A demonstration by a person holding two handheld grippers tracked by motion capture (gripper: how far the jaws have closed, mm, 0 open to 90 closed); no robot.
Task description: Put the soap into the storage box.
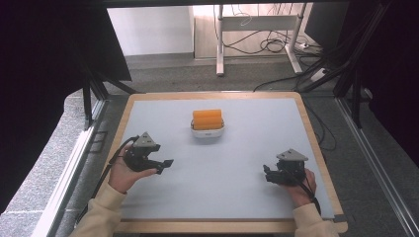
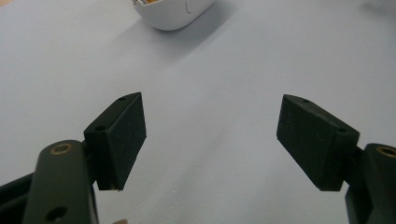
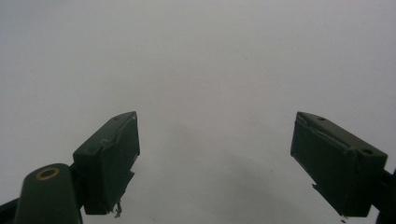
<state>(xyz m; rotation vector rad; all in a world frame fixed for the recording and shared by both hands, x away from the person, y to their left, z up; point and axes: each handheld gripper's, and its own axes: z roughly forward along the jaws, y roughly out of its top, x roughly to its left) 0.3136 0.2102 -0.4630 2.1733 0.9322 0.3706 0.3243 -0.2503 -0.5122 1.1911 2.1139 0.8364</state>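
A white tub [image 1: 207, 131] sits on the grey mat [image 1: 232, 163], toward the far side and a little left of the mat's middle. Two orange blocks [image 1: 207, 119] lie stacked in the tub, standing above its rim.

The left gripper [image 1: 164, 166] is near and to the left of the tub, well apart from it, held in the left hand [image 1: 123, 173] low over the mat. Its jaws point right, angled toward the tub, and they stand wide apart with nothing between them. In the left gripper view the tub [image 2: 173, 11] shows at the top edge, beyond and left of the gap, with a sliver of orange at its rim; bare mat [image 2: 210, 140] lies between the pads [image 2: 126, 135].

The right gripper [image 1: 268, 174] is near and to the right of the tub, farther from it than the left one, held in the right hand [image 1: 299, 190] close to the mat's near right corner. Its jaws point left across the mat. In the right gripper view they are spread wide, empty, with bare mat [image 3: 210, 93] ahead; the pads [image 3: 116, 158] look worn and frayed at their lower edges.

A wooden table [image 1: 316, 143] edge frames the mat. Cables [image 1: 267, 44] lie on the floor beyond the table's far side.
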